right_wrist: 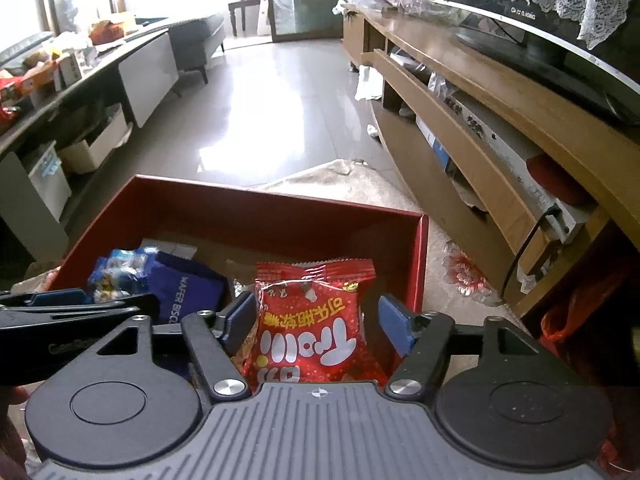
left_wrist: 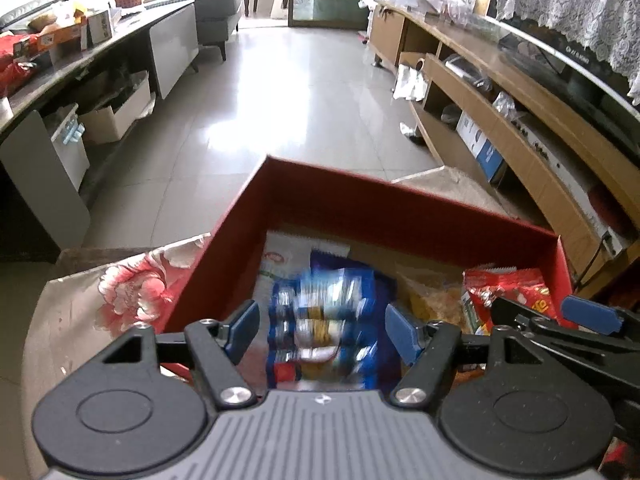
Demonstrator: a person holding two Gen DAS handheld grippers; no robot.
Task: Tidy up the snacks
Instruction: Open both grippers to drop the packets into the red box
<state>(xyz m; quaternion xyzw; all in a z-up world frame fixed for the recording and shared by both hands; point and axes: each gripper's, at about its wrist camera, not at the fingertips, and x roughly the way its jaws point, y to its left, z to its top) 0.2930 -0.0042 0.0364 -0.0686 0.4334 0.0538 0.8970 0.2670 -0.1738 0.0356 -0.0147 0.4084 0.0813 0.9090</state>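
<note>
A red box (left_wrist: 304,196) holds several snack packs. In the left wrist view my left gripper (left_wrist: 323,330) is open above a blurred blue snack pack (left_wrist: 324,320), its fingers apart on either side of it. A red snack bag (left_wrist: 508,288) lies to the right, by the right gripper's tips. In the right wrist view my right gripper (right_wrist: 318,326) is open around the red snack bag (right_wrist: 316,320), which lies in the red box (right_wrist: 248,208). A dark blue wafer pack (right_wrist: 188,292) and a blue pack (right_wrist: 116,268) lie to its left.
The box sits on a floral cloth (left_wrist: 128,284). A wooden TV cabinet (right_wrist: 500,120) runs along the right. A grey counter (left_wrist: 100,52) with clutter runs along the left. Tiled floor (left_wrist: 280,92) lies beyond the box.
</note>
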